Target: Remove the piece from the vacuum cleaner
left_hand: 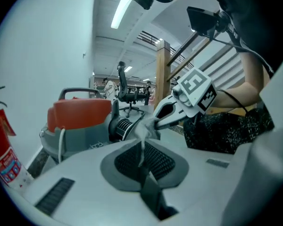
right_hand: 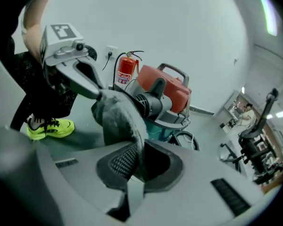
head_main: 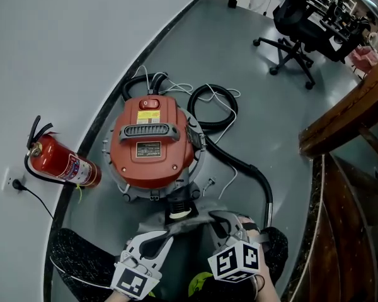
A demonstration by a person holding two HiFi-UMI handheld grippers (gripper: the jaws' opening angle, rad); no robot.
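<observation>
The red-topped vacuum cleaner [head_main: 152,142] stands on the floor in front of me, its black inlet port [head_main: 179,201] facing my way. A grey fabric piece [head_main: 190,223] hangs just off that port, stretched between both grippers. My left gripper [head_main: 166,236] is shut on its left end and my right gripper [head_main: 218,219] on its right end. In the left gripper view the left gripper [left_hand: 143,149] pinches a thin fold of the fabric [left_hand: 146,128], with the right gripper [left_hand: 166,119] clamped on it beyond. In the right gripper view the right gripper [right_hand: 134,160] holds the bunched fabric [right_hand: 119,119].
A red fire extinguisher [head_main: 62,162] lies against the wall at left, by a plugged-in socket [head_main: 12,182]. The vacuum's black hose [head_main: 242,165] and white cable [head_main: 220,102] curl over the floor to the right. An office chair [head_main: 297,27] stands far back; a wooden stair rail [head_main: 346,115] runs along the right.
</observation>
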